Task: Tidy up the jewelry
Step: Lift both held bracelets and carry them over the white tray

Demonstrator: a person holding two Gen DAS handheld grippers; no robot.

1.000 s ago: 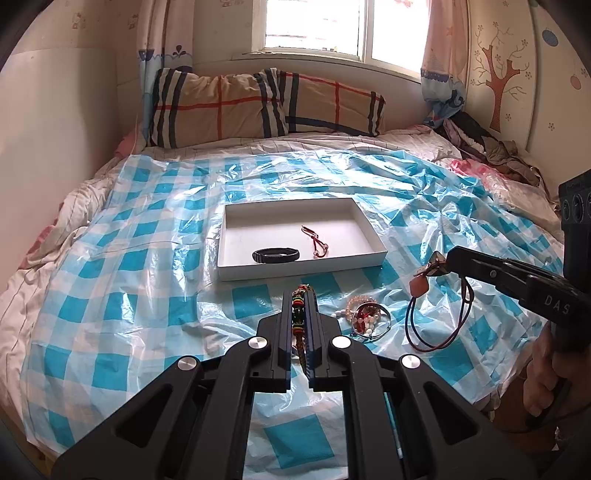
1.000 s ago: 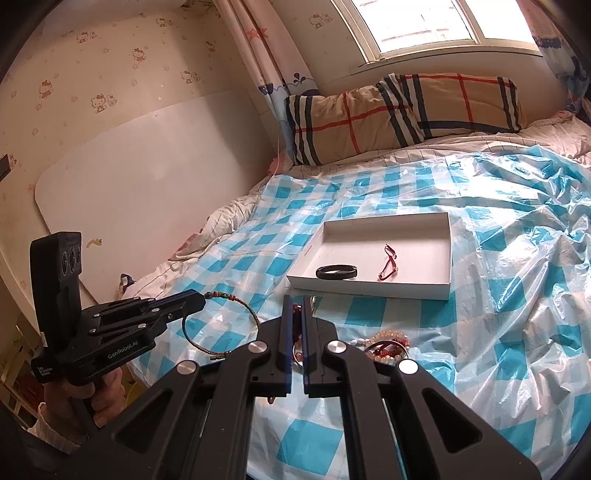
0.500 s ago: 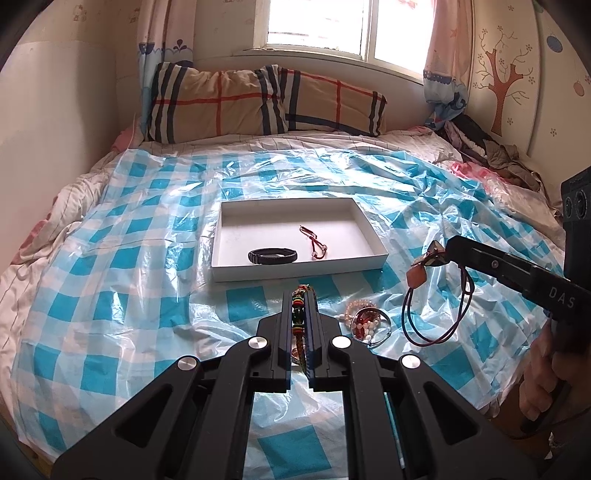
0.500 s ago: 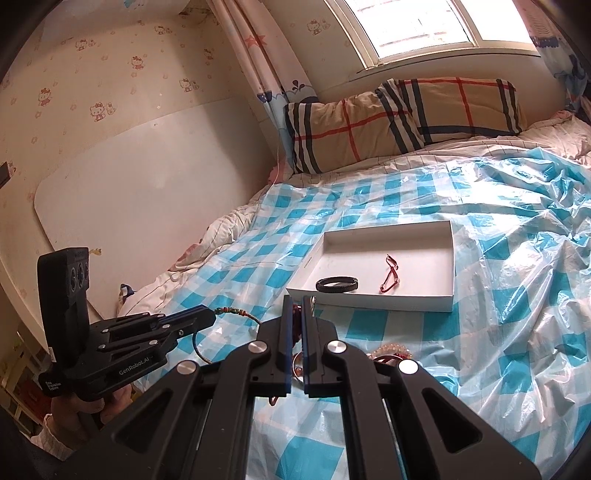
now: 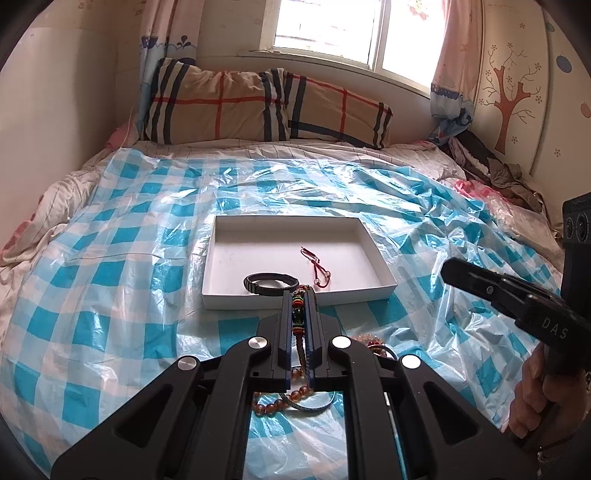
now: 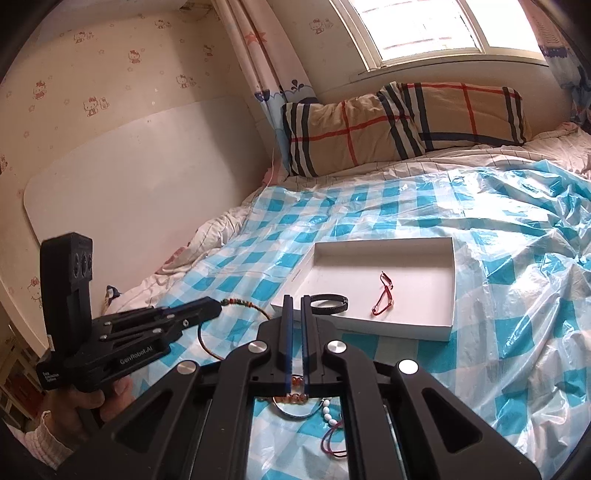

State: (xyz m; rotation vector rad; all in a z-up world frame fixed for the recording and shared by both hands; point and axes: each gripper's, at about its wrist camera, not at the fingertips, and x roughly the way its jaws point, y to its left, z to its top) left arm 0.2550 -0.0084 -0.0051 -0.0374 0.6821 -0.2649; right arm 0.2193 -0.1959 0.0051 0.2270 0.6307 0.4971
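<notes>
Home bedroom, bed with plaid pillows, curtained window, cartoon wallpaper
</notes>
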